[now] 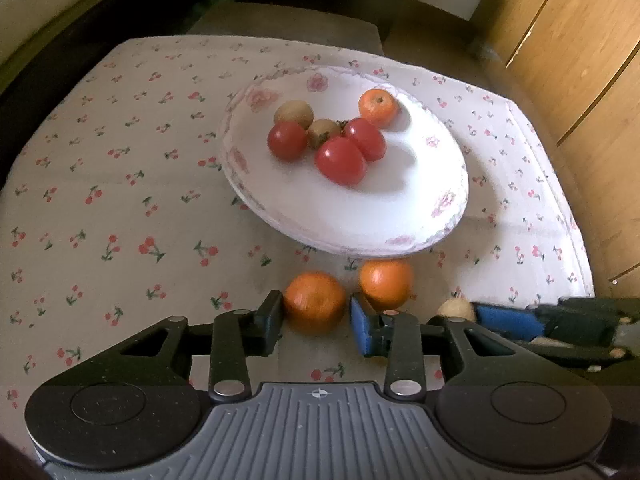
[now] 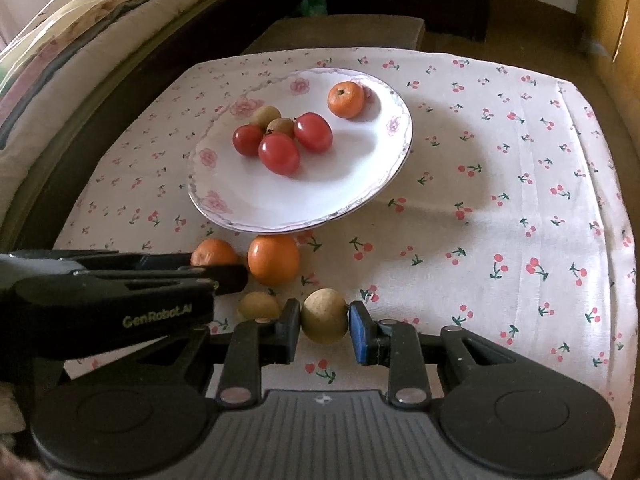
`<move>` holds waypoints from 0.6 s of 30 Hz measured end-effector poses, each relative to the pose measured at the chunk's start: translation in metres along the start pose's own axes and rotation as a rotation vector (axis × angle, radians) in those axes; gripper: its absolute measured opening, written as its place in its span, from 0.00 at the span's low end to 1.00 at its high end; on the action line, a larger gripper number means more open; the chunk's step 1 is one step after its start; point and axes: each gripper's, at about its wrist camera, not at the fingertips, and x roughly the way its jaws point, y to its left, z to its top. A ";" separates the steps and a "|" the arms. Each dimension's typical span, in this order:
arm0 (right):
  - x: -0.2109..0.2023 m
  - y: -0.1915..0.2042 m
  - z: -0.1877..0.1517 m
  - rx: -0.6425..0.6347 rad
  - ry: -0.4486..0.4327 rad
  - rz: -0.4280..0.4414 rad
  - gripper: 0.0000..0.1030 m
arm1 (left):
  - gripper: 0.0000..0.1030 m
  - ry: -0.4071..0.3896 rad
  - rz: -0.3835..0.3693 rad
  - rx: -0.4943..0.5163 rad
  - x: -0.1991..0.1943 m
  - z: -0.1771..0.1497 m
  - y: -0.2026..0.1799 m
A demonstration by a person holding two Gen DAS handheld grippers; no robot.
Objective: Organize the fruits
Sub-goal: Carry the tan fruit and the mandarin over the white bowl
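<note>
A white flowered plate (image 1: 360, 216) (image 2: 256, 204) holds three red tomatoes (image 1: 340, 160), two brown kiwis (image 1: 294, 114) and a small orange (image 1: 378, 106). Two oranges lie on the cloth in front of it. My left gripper (image 1: 316, 316) has its fingers around the nearer orange (image 1: 315, 306), touching both sides; the other orange (image 1: 386, 282) sits just right. My right gripper (image 2: 324, 326) is shut on a brown kiwi (image 2: 324, 316), low over the cloth. Another kiwi (image 2: 259, 305) lies left of it, beside the left gripper's arm (image 2: 120, 292).
The table wears a white cherry-print cloth (image 2: 500, 200). A wooden cabinet (image 1: 580, 60) stands at the right, a bed (image 2: 60, 40) at the left and a dark stool (image 2: 340, 32) behind the table.
</note>
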 end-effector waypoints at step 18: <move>-0.002 -0.003 0.001 0.011 -0.013 0.005 0.28 | 0.40 -0.013 0.018 0.007 0.001 0.003 -0.001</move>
